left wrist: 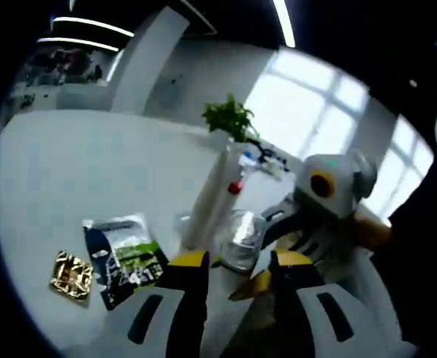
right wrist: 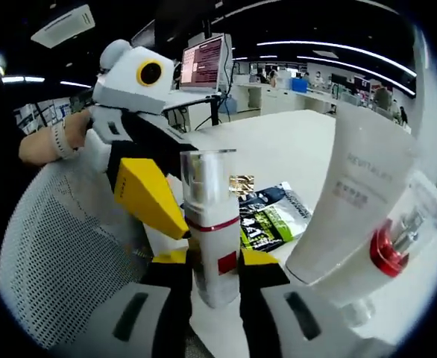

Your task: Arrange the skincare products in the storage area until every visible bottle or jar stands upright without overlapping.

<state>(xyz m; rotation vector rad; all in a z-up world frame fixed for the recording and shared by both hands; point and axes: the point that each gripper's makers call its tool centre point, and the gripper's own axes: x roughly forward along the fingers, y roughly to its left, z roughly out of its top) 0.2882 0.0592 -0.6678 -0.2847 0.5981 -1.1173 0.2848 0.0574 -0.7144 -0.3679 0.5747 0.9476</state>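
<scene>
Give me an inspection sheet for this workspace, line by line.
Surface: white table.
Job's things: pump bottle with clear cap and red band, upright; white tube upright beside it; clear jar.
Clutter: green-black sachet, gold packet.
Grippers: right tool shut on pump bottle; left tool open near the jar.
Cables: nothing seen.
Surroundings: plant, windows, monitor, mesh chair.
</scene>
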